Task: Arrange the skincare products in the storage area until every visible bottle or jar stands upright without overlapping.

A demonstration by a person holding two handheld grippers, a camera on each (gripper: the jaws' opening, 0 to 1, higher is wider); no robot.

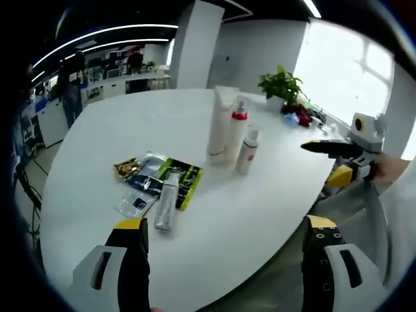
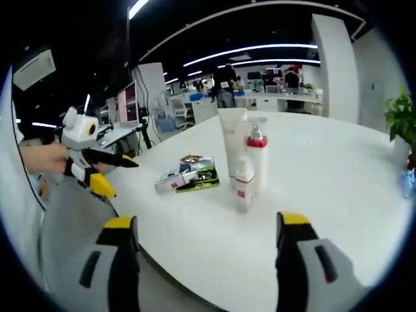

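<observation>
Left tool (image 1: 224, 244) held wide open and empty over white table (image 1: 97, 169), sachets (image 1: 156, 177) and silver tube (image 1: 167, 208) laid flat, three upright bottles (image 1: 232, 133) grouped beside them, right tool (image 2: 205, 240) likewise wide, empty.

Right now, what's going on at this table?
A person holds a claw in each hand at the edge of the white table; the left claw and right claw are both open and empty. Three containers stand upright close together: a tall white tube, a red-collared bottle and a small white bottle. A silver tube lies flat beside some sachets, untouched.
</observation>
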